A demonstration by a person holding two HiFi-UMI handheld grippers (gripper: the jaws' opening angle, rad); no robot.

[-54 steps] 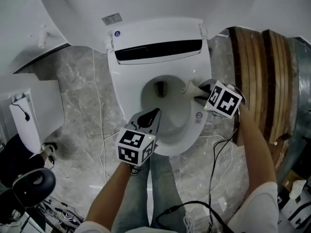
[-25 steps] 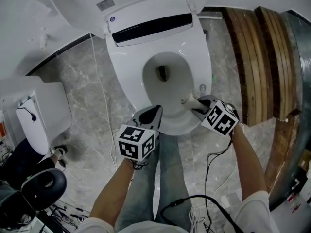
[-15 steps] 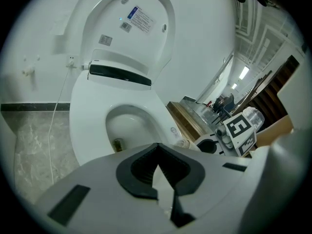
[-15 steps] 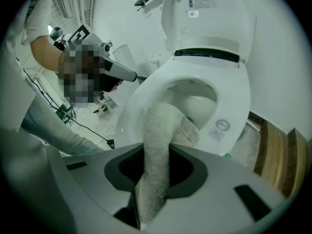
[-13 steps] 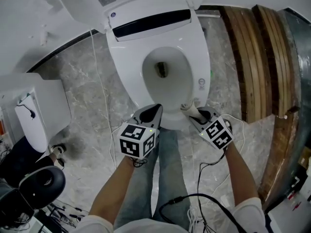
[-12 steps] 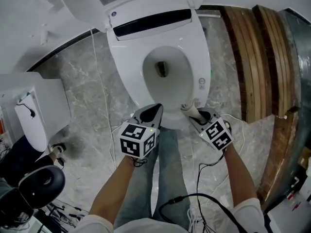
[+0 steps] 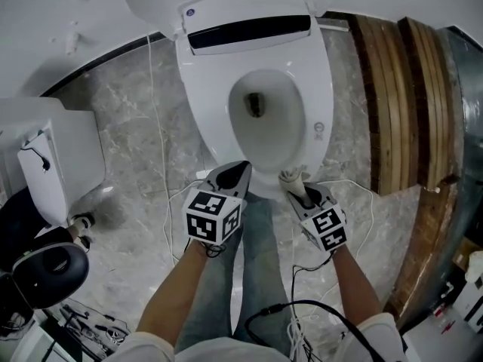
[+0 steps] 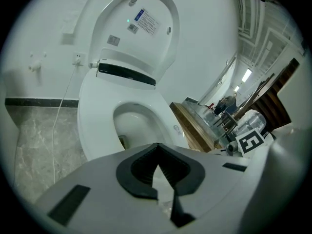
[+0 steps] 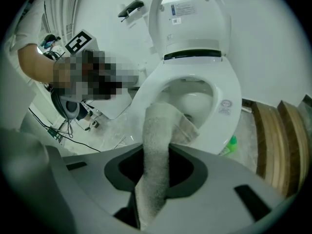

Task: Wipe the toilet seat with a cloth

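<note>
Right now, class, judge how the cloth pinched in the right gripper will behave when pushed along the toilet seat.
The cloth probably flops: it folds over limply beyond the right gripper. Its nubby pile likely drags rather than slides on the glossy toilet seat.

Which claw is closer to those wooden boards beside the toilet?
Right. The right claw, gripping the cloth, is at the toilet's front rim, on the side toward the wooden boards. The left claw, shut and empty, sits farther away.

Grey marbled floor tiles [image 7: 128,149], brown wooden slats [image 7: 400,89] along the right, white wall [image 8: 48,23] behind
</note>
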